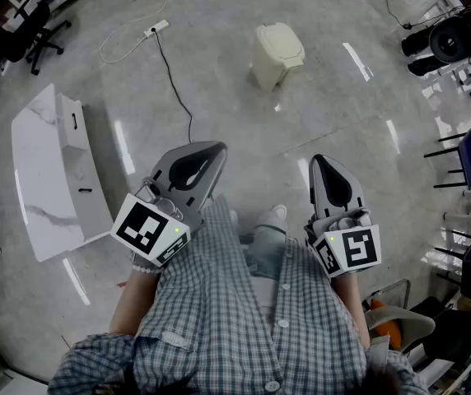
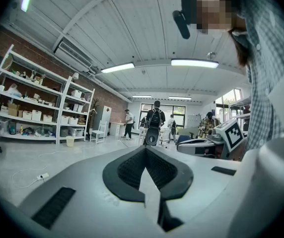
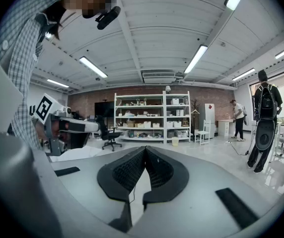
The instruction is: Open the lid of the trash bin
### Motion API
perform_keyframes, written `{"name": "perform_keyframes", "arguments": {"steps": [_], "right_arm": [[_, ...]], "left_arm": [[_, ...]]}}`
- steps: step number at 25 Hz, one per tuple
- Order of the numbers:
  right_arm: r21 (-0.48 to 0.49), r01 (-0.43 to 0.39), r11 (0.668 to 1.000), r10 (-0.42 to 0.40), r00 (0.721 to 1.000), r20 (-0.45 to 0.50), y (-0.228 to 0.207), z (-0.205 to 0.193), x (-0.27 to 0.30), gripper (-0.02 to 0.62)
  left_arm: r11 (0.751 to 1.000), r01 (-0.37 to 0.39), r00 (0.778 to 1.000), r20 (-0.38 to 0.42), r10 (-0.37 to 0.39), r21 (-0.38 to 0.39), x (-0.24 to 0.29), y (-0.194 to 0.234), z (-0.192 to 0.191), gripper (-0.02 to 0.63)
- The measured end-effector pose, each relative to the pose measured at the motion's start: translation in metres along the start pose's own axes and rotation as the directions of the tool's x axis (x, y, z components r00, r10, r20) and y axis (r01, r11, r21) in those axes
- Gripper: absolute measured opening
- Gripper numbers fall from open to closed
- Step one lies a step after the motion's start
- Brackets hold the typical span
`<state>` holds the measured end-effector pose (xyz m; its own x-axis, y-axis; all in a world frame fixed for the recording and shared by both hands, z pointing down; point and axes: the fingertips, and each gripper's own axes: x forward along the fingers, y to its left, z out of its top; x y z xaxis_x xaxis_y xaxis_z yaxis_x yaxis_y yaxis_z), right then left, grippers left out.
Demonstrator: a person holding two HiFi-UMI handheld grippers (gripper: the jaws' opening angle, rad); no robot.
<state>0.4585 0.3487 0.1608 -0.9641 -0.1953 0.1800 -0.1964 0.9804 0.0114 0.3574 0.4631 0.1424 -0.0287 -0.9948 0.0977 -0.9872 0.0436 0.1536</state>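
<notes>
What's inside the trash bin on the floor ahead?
The trash bin shows only its shut lid. That lid covers the inside, so any contents cannot be seen.

Workshop hall with a glossy grey floor and a brick back wall.
Light strips cross the white ceiling, and open shelving lines the brick. In the head view, a white marble-patterned panel lies at nine o'clock, an office chair at ten and a power strip at eleven.
</notes>
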Motion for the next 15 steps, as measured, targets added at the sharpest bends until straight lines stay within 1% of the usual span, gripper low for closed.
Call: {"name": "perform_keyframes", "arguments": {"steps": [5,8,15], "right_arm": [[-0.011,-0.015,1.0,0.015,1.0,-0.002,0.009,0.0,0.0,0.017],[-0.014,-0.019,1.0,0.018,1.0,-0.005,0.013,0.0,0.0,0.017],[-0.006,0.003,1.0,-0.003,1.0,-0.007,0.015,0.002,0.002,0.017]], "left_arm": [[1.0,0.015,1.0,-0.004,-0.015,0.018,-0.004,-0.003,-0.004,0.005],[1.0,0.017,1.0,-0.006,-0.017,0.015,-0.007,-0.003,-0.005,0.005],[1.0,0.018,1.0,-0.002,-0.018,0.009,-0.012,0.003,-0.005,0.005]]}}
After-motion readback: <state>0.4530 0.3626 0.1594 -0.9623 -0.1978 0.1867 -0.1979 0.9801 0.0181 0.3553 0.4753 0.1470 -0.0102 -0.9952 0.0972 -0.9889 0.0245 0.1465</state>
